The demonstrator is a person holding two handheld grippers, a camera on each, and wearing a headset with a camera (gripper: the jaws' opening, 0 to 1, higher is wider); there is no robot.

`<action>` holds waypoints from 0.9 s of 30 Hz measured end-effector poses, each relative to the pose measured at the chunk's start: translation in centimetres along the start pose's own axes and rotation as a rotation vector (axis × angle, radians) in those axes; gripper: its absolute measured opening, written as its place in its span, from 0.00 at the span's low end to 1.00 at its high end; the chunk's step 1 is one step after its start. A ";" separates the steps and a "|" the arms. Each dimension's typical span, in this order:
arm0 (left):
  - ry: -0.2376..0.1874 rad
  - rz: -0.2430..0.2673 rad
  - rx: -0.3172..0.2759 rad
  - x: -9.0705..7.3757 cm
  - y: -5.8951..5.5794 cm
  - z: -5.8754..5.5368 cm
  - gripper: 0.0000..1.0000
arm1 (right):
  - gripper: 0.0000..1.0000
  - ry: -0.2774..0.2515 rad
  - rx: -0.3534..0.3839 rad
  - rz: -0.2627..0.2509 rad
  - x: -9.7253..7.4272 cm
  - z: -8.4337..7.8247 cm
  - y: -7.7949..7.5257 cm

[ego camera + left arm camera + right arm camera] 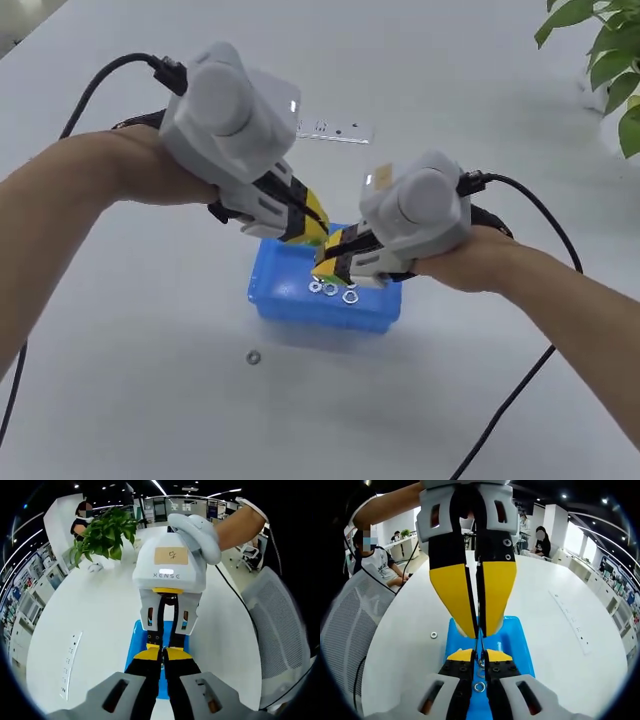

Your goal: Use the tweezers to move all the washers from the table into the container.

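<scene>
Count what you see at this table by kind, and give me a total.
Blue container: 1
Washers: 4 (3 in it, 1 on the table)
Tweezers: 1
Power strip: 1
Plant: 1
Grippers: 2 (left gripper, right gripper)
Total: 10

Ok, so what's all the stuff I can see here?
Table: one, white, under everything.
Container: one, blue, mid-table.
Washers in container: at least three, silver.
Washer on table: one, silver, in front of the container.
Tweezers: one, thin metal, between the jaws.
Power strip: one, white, far side.
Plant: one, green, far right.
Cables: two, black, from the grippers.
Left gripper: grey, yellow-tipped, shut on tweezers.
Right gripper: same colours, closed around tweezers over container.
</scene>
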State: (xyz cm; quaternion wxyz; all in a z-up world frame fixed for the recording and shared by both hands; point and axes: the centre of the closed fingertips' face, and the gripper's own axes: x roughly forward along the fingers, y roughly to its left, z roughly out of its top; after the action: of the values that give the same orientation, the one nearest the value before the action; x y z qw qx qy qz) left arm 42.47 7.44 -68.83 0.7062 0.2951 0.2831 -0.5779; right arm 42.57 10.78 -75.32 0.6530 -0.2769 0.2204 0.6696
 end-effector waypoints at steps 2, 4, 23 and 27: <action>0.001 0.000 0.000 0.3 0.2 -0.2 0.06 | 0.08 -0.001 0.005 0.001 0.2 -0.3 -0.2; 0.002 -0.002 -0.004 0.5 0.3 -0.3 0.06 | 0.08 0.000 0.008 0.002 0.4 -0.6 -0.4; 0.009 -0.003 -0.013 2.2 1.1 -1.1 0.06 | 0.10 0.005 0.023 0.008 0.9 -1.8 -0.7; 0.014 -0.006 -0.008 2.2 1.0 -1.2 0.06 | 0.10 0.005 0.015 0.004 0.8 -1.8 -0.6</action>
State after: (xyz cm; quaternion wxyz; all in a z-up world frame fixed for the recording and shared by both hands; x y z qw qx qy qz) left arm 43.71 7.06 -71.14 0.7038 0.2955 0.2913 -0.5767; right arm 43.32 10.28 -77.16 0.6531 -0.2736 0.2275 0.6685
